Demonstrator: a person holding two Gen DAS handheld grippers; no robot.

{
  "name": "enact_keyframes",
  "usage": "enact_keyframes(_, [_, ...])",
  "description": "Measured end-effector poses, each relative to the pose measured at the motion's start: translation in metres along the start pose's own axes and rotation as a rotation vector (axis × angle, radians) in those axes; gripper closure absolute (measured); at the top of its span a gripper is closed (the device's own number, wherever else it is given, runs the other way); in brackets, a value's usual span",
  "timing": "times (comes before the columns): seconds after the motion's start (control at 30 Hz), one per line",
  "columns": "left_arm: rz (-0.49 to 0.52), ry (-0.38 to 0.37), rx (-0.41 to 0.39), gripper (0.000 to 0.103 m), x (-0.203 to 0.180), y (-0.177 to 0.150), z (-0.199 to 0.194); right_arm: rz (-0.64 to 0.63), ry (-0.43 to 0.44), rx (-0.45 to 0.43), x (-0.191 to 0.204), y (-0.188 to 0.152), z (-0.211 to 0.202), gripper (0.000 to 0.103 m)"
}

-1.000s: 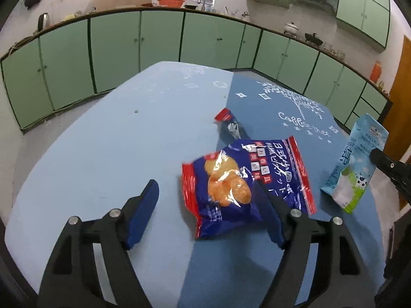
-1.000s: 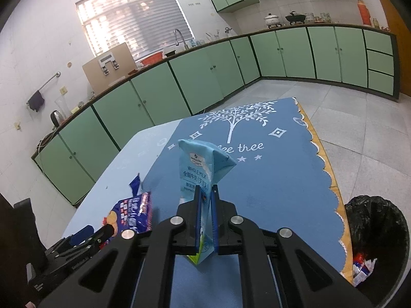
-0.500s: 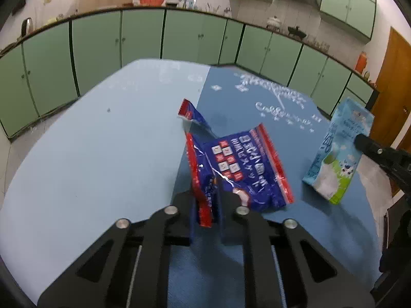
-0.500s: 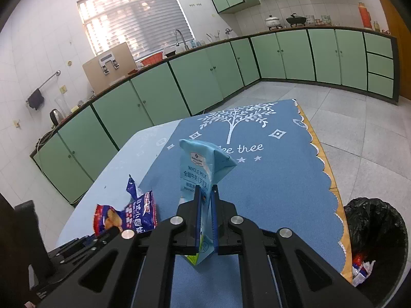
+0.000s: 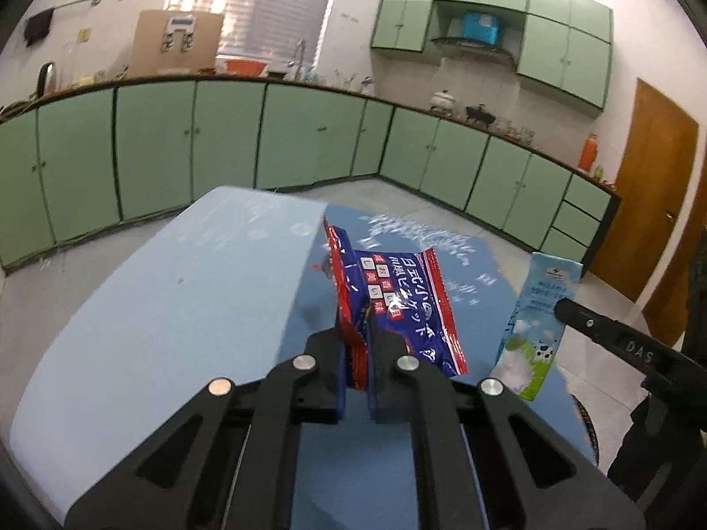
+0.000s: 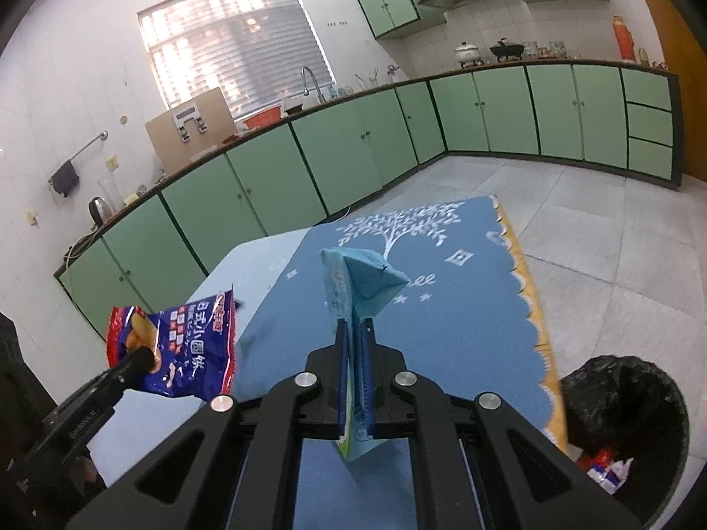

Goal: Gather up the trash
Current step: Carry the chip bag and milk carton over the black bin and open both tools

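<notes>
At the left, the left gripper (image 5: 355, 362) is clamped on the red edge of a blue snack bag (image 5: 397, 304), held clear above the blue table (image 5: 176, 309). Right of it, the right gripper (image 6: 355, 380) pinches a flattened milk carton (image 6: 353, 291). A black-lined bin (image 6: 632, 415) stands on the floor at the near right.

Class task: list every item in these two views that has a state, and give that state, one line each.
snack bag: torn open, pinched and lifted off the table
milk carton: crumpled, clamped, held upright
left gripper: shut on the snack bag
right gripper: shut on the milk carton
bin: open, black liner, some trash inside
cabinet doors: closed
</notes>
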State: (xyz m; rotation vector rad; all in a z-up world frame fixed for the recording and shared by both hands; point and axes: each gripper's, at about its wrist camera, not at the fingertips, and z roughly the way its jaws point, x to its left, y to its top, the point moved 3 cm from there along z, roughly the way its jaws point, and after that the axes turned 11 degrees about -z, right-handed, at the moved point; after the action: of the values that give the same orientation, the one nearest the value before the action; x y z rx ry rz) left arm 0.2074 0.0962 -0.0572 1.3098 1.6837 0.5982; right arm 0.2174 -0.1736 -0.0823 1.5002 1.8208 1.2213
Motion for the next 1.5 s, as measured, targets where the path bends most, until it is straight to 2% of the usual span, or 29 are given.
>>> enact_keyframes(0.13, [0.037,-0.064,0.005,0.098,-0.037,-0.006,-0.001,0.013,-0.020,-0.017,-0.020,0.002,-0.023,0.097])
enact_keyframes(0.4, [0.103,-0.189,0.018,0.098,-0.119,-0.026,-0.002,0.033,-0.129,-0.053,-0.079,-0.003,-0.080,0.097])
enact_keyframes(0.63, [0.164,-0.284,0.035,0.098,-0.188,-0.051,-0.003,0.056,-0.236,-0.059,-0.137,-0.021,-0.129,0.097])
enact_keyframes(0.83, [0.214,-0.350,0.092,0.098,-0.238,-0.088,0.007,0.100,-0.314,-0.032,-0.186,-0.049,-0.153,0.097])
enact_keyframes(1.0, [0.239,-0.371,0.162,0.098,-0.260,-0.121,0.026,0.135,-0.357,0.010,-0.219,-0.076,-0.155,0.097])
enact_keyframes(1.3, [0.299,-0.366,0.294,0.095,-0.283,-0.167,0.063,0.187,-0.376,0.087,-0.249,-0.103,-0.138,0.097])
enact_keyframes(1.4, [0.319,-0.351,0.316,0.090,-0.287,-0.170,0.070,0.199,-0.379,0.102,-0.254,-0.104,-0.133,0.095])
enact_keyframes(1.5, [0.314,-0.343,0.323,0.089,-0.285,-0.168,0.074,0.201,-0.379,0.113,-0.257,-0.105,-0.130,0.090])
